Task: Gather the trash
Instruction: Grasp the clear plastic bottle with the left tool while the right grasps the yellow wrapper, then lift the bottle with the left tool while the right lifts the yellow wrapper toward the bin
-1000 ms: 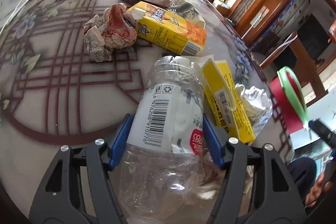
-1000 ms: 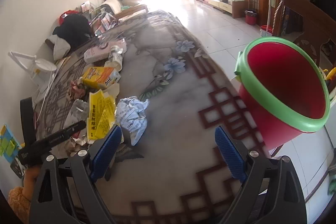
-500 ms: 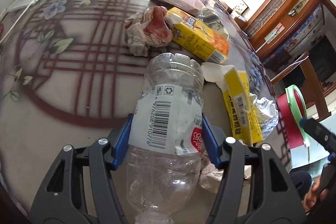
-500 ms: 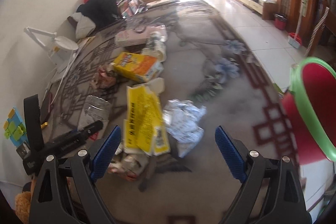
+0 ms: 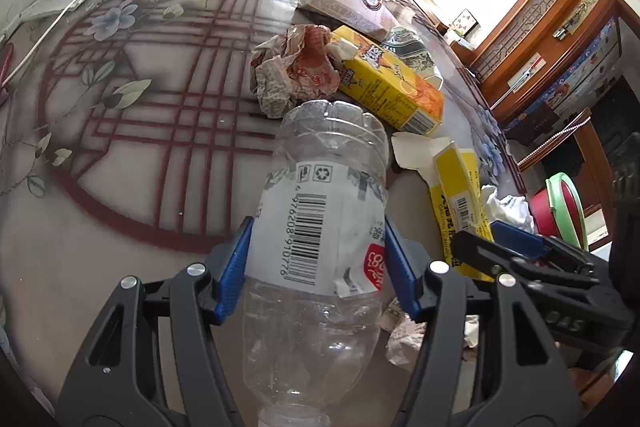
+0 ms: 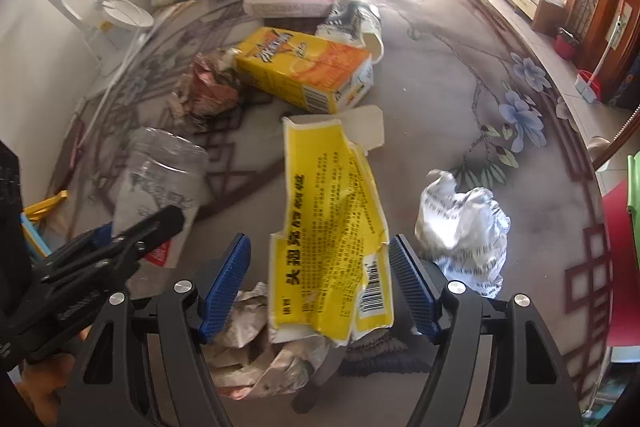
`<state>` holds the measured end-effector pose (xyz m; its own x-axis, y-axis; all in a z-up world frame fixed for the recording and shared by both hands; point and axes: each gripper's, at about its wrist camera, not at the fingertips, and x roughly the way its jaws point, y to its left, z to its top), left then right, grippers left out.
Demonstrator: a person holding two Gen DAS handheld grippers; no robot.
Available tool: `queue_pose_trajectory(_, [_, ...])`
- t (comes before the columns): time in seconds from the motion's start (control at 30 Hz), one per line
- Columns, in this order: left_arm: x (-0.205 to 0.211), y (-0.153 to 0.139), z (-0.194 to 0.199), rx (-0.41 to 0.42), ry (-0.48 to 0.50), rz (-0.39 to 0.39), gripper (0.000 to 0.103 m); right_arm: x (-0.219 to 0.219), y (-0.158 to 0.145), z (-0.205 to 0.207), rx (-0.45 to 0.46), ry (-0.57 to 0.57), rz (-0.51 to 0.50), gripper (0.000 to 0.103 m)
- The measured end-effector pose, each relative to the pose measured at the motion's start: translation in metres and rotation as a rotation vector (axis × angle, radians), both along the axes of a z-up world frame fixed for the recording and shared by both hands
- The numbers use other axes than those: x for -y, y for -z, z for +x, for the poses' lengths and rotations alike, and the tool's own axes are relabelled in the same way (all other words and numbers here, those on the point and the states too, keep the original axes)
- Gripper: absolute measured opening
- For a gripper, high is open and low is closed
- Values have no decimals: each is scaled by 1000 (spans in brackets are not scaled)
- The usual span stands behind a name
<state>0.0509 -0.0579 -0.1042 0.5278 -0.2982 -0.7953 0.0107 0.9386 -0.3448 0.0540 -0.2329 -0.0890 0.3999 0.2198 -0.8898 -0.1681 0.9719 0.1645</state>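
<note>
Left gripper [image 5: 318, 267] clamped on clear plastic bottle [image 5: 324, 227]; right gripper [image 6: 320, 283] closing around flattened yellow carton [image 6: 334, 227].

The blue pads press both sides of the bottle's labelled band, base pointing away over the patterned table [image 5: 120, 147]. The right jaws stand half-wide and are closing, the carton between them; the right pad sits at its torn edge, the left pad apart from it. Crumpled white paper [image 6: 464, 227] lies just right; a yellow juice box [image 6: 304, 67] lies beyond; a red bin [image 5: 560, 211] stands at the table's edge.

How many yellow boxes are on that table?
2: an intact yellow carton lying beside the crumpled red wrapper, and a flattened yellow box between the right tongs. Others may be hidden.
</note>
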Motion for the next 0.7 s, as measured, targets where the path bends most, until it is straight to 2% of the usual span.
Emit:
queue_pose_trajectory(0.17, [-1,5,2,-14,-5,-16,59,-3,14,3,-17,-22,-53,69])
queue_pose_trajectory(0.2, [-1,5,2,-15,-4,-18,60,-4,14,2,-17,-28,-51,63])
queue_pose_trajectory(0.23, [0,5,2,-15,-4,-17,59,-3,13,1,-13,-29,-40,59])
queue_pose_trajectory(0.43, [-1,6,3,-18,-16,-12,62,3,-5,-12,45,-28,25,58])
queue_pose_trajectory(0.5, [-2,4,2,-6,-21,-22,67,4,-11,-18,55,-28,44,57])
queue_pose_trajectory(0.53, [-2,3,2,2,-25,-31,67,5,-14,-20,57,-29,54,42])
queue_pose_trajectory(0.63, [-2,2,1,14,-22,-28,66,6,-17,-25,43,-33,78,40])
queue_pose_trajectory(0.7, [-1,1,0,20,-14,-14,62,5,-16,-29,37,-42,66,37])
